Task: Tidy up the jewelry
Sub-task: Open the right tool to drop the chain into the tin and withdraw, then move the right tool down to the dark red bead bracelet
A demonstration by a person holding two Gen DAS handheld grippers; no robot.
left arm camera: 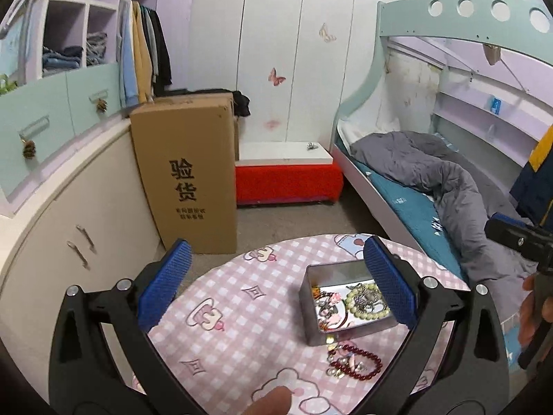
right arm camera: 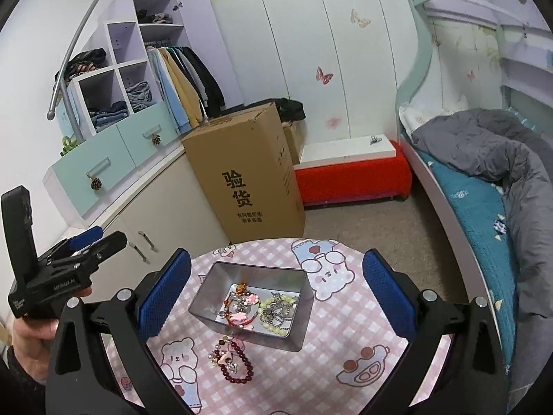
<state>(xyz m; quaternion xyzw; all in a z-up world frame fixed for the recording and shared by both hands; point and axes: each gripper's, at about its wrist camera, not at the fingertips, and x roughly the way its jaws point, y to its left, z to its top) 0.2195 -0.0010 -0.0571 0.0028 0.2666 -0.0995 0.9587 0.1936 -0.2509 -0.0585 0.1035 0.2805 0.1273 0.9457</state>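
Observation:
A grey metal tin [left arm camera: 312, 325] [right arm camera: 297, 328] stands on a round table with a pink checked cloth [left arm camera: 235, 318] [right arm camera: 345, 339]. Several pieces lie inside it, among them a pale green bead bracelet [left arm camera: 366, 313] [right arm camera: 273, 325] and pink charms [right arm camera: 242, 314]. A dark red bead bracelet [left arm camera: 359, 368] [right arm camera: 238, 363] with small charms lies on the cloth just in front of the tin. My left gripper [left arm camera: 276, 280] is open above the table, nothing between its blue pads. My right gripper [right arm camera: 276, 287] is open too, the tin showing between its fingers.
A tall cardboard box [left arm camera: 190, 173] [right arm camera: 249, 173] stands on the floor behind the table, beside a red bench [left arm camera: 287, 181] [right arm camera: 352, 176]. A bed with a grey quilt [left arm camera: 449, 180] [right arm camera: 501, 159] runs along the right. White cabinets [left arm camera: 69, 214] line the left.

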